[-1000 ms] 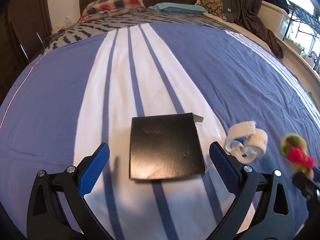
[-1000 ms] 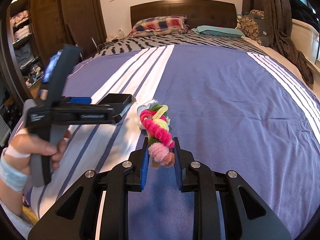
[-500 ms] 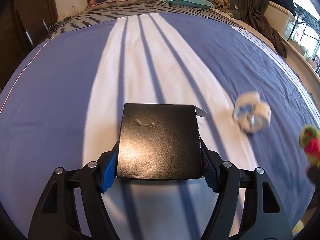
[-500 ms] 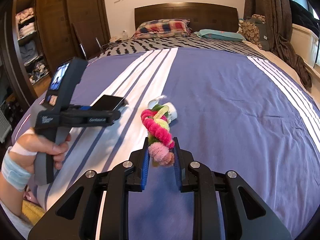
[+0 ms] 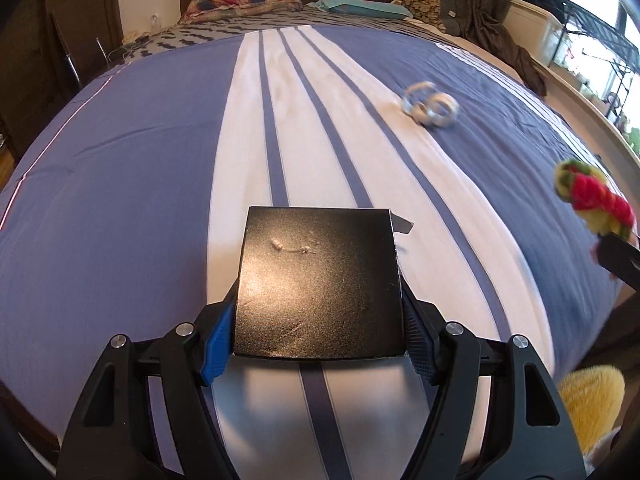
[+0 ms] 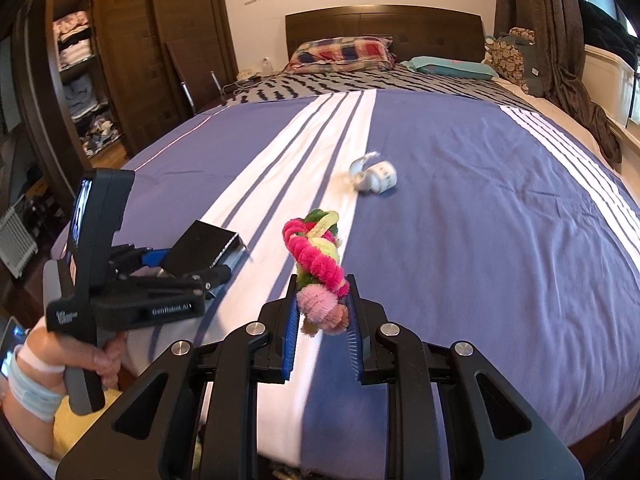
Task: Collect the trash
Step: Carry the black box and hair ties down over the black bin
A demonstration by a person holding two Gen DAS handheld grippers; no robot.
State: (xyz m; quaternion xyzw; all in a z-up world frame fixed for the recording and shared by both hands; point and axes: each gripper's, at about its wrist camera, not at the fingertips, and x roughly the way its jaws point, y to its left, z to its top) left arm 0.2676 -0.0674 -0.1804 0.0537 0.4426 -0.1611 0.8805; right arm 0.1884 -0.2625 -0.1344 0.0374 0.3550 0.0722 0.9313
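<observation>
Trash is nearly gathered: the left gripper [image 5: 318, 336] pinches a flat black box [image 5: 320, 284] by its side edges, lifted off the bed [image 5: 120, 184] near its foot edge, and the right gripper [image 6: 322, 316] clamps a twisted pipe-cleaner bundle [image 6: 318, 256]. One crumpled white wrapper [image 6: 374, 178] lies mid-bed (blurred, so its shape is unclear). Keep both squeezes firm and the box level while carrying.

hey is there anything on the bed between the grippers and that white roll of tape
Nothing visible. Only bare bedspread lies between them and the tape roll. But the left gripper is shut on the black box, the right gripper on the fuzzy bundle.
</observation>
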